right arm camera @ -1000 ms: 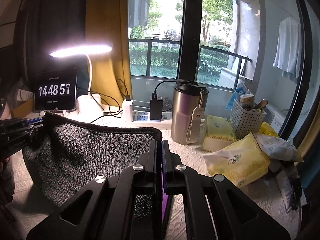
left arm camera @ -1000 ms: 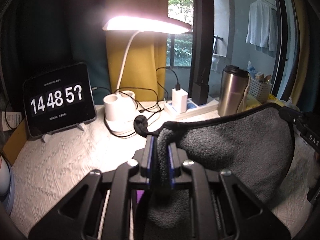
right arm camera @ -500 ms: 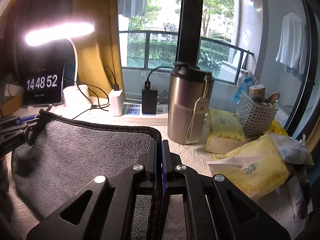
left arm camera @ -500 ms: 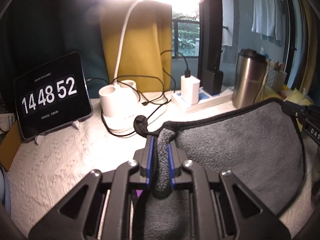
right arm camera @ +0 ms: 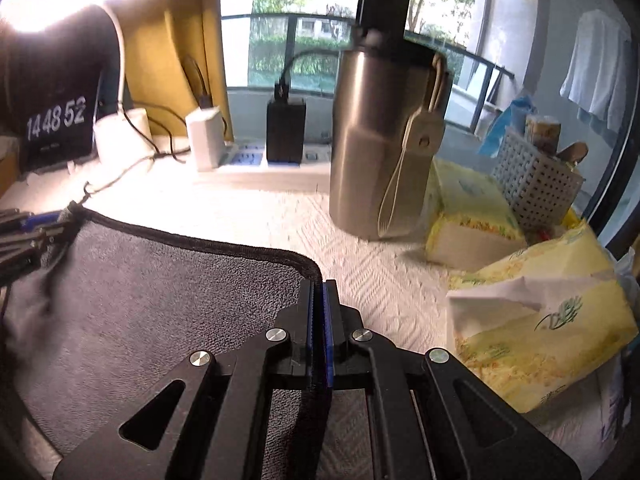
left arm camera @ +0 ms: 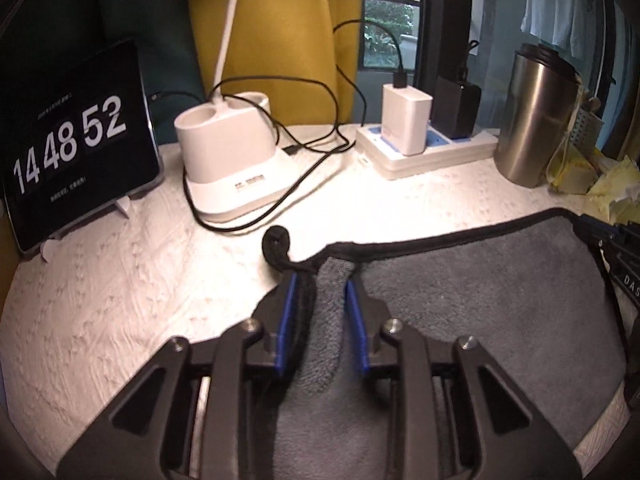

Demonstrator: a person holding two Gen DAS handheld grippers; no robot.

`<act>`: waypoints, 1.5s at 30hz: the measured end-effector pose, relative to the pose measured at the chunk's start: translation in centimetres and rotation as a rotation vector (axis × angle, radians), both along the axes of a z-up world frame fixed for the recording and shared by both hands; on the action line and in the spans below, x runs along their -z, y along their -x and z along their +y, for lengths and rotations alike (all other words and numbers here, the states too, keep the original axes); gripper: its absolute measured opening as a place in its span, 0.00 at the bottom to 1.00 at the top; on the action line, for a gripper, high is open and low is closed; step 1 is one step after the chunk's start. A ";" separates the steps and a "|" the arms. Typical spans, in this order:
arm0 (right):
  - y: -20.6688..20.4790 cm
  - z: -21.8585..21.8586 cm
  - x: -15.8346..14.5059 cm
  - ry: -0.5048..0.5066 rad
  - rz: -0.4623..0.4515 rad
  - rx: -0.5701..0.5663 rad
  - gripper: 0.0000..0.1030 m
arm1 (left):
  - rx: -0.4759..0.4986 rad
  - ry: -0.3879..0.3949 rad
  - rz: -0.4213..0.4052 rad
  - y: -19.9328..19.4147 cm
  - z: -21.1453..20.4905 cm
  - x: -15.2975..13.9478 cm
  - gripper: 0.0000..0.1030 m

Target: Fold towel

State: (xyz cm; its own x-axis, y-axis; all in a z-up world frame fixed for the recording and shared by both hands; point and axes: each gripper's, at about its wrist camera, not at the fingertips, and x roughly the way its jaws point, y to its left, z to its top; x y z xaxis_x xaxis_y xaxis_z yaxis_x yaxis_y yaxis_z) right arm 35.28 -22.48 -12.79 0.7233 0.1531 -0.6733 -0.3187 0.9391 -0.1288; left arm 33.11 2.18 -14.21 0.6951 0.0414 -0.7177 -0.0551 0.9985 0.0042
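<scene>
**Two corners carried over, fold close to landing**

By a window with yellow curtains, a bench under a white textured cloth was crowded along its back edge: a dark tablet clock reading 14 48 52, a white lamp base trailing black cable, a white power strip with chargers, and a tall steel tumbler beside yellow tissue packs.

And there was the grey terry towel with black piped edging, spread between both tools and lying low over the bench. The left tool had its blue-padded fingers a little apart, a bunched corner of towel and its black hanging loop standing between them; the grip looked loose, perhaps already letting go. The right tool was pressed tight on the opposite corner, blue pads nearly meeting on the piped hem.

By my reading, both corners were lifted and brought forward together, so a fold was under way. What remained: lay the edge flat, release, smooth it, and probably fold again. How much towel lay beneath, I couldn't tell.
</scene>
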 end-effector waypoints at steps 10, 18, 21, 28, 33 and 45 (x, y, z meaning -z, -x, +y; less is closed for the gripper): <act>-0.5 0.2 0.5 0.028 0.056 0.012 0.05 | -0.063 0.008 -0.017 0.8 1.2 -1.0 0.47; 0.2 0.0 -1.0 0.010 0.041 0.037 0.23 | -0.073 0.016 -0.046 2.3 1.4 -2.4 0.47; 0.9 0.0 -1.8 0.007 0.022 0.036 0.23 | -0.073 0.022 -0.061 3.0 1.3 -3.1 0.47; 2.9 0.4 -3.6 -0.004 -0.012 0.031 0.25 | -0.074 0.034 -0.101 5.1 1.4 -4.8 0.47; 4.5 0.5 -5.0 -0.005 -0.038 0.030 0.25 | -0.071 0.044 -0.129 6.4 1.4 -5.9 0.47; 8.3 0.7 -7.3 -0.014 -0.090 0.028 0.25 | -0.059 0.057 -0.196 10.2 1.2 -8.1 0.47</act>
